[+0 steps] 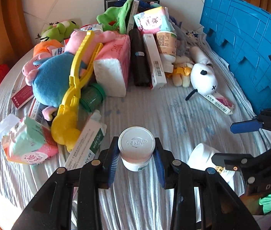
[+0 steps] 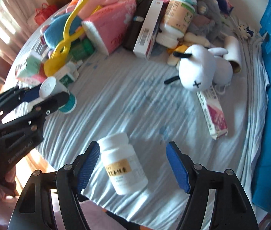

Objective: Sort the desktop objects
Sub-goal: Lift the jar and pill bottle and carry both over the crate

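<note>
My left gripper (image 1: 136,154) is shut on a white-lidded jar (image 1: 136,147) with a teal base, held upright just above the striped cloth (image 1: 154,111). The right wrist view shows the same left gripper (image 2: 47,94) and jar (image 2: 57,94) at the left. My right gripper (image 2: 133,164) stands open over a white pill bottle (image 2: 123,163) with a gold label. The bottle lies on its side between the blue pads, close to the left pad and well apart from the right one. In the left wrist view the right gripper (image 1: 235,143) reaches in from the right above that bottle (image 1: 204,155).
A pile fills the far side: a pink tissue pack (image 1: 112,67), a blue plush (image 1: 53,78), yellow tongs (image 1: 74,95), boxes and bottles. A white rabbit plush (image 2: 198,71) and a small carton (image 2: 214,115) lie on the right. A blue crate (image 1: 250,48) stands along the right edge.
</note>
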A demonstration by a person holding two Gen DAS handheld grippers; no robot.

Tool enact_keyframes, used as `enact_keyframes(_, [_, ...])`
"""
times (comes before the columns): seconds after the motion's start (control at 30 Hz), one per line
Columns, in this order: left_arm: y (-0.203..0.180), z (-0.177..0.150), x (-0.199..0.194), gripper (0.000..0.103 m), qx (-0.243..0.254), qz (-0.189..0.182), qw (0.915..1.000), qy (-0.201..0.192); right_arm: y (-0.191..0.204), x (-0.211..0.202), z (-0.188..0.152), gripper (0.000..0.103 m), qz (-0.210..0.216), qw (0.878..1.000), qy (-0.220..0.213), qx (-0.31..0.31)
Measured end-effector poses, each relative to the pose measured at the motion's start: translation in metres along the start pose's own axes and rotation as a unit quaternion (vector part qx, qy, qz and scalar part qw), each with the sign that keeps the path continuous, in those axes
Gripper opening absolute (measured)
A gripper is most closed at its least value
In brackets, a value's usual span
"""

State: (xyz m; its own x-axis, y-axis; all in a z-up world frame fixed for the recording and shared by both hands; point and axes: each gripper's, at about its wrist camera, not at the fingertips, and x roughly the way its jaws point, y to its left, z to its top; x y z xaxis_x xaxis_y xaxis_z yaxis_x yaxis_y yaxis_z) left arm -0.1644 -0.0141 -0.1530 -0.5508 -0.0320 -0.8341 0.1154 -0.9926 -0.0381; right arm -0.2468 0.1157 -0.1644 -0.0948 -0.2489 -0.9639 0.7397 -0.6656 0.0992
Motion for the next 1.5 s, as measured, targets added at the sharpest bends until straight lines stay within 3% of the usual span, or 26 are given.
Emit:
enact_keyframes(0.13, [-0.008, -0.003, 0.006, 0.034, 0.010, -0.005, 0.9999, 0.014, 0.005, 0.024, -0.009, 0.070, 0.000, 0.999, 0.033, -0.011])
enact_keyframes(0.17, [-0.010, -0.003, 0.006, 0.034, 0.015, -0.004, 0.9998, 0.015, 0.006, 0.030, -0.011, 0.062, 0.007, 0.999, 0.041, -0.012])
enact_keyframes(0.2, [-0.012, -0.004, 0.005, 0.034, 0.018, -0.003, 0.9997, 0.013, 0.006, 0.036, -0.012, 0.046, 0.011, 0.999, 0.045, -0.013])
enact_keyframes(0.33, [-0.014, 0.005, -0.005, 0.034, 0.028, 0.002, 0.9996, -0.003, 0.005, 0.039, -0.009, 0.045, 0.009, 0.999, 0.034, -0.013])
enact_keyframes(0.43, [-0.013, 0.018, -0.019, 0.034, 0.027, 0.005, 0.9992, -0.028, 0.001, 0.011, 0.005, 0.045, 0.016, 1.000, -0.015, -0.007])
enact_keyframes(0.6, [-0.019, 0.057, -0.049, 0.034, 0.031, 0.010, 0.9961, -0.082, -0.008, -0.060, 0.033, 0.045, -0.008, 0.993, -0.115, -0.002])
enact_keyframes(0.77, [-0.040, 0.108, -0.087, 0.034, 0.051, -0.001, 0.9867, -0.154, -0.030, -0.142, 0.063, 0.045, -0.048, 0.975, -0.216, 0.021])
enact_keyframes(0.87, [-0.059, 0.140, -0.110, 0.034, 0.066, -0.015, 0.9786, -0.194, -0.048, -0.194, 0.064, 0.045, -0.070, 0.960, -0.267, 0.038])
enact_keyframes(1.07, [-0.123, 0.208, -0.154, 0.034, 0.102, -0.063, 0.9605, -0.251, -0.098, -0.295, 0.050, 0.045, -0.129, 0.927, -0.344, 0.075])
enact_keyframes(1.17, [-0.167, 0.240, -0.173, 0.034, 0.121, -0.098, 0.9517, -0.265, -0.138, -0.334, 0.035, 0.045, -0.178, 0.911, -0.359, 0.098])
enact_keyframes(1.33, [-0.256, 0.289, -0.192, 0.034, 0.151, -0.162, 0.9397, -0.261, -0.233, -0.369, 0.016, 0.045, -0.227, 0.898, -0.339, 0.164])
enact_keyframes(1.43, [-0.315, 0.316, -0.183, 0.034, 0.165, -0.182, 0.9409, -0.233, -0.294, -0.374, 0.005, 0.045, -0.235, 0.896, -0.317, 0.202])
enact_keyframes(1.5, [-0.354, 0.331, -0.165, 0.034, 0.172, -0.191, 0.9466, -0.195, -0.331, -0.365, 0.001, 0.045, -0.242, 0.898, -0.291, 0.224])
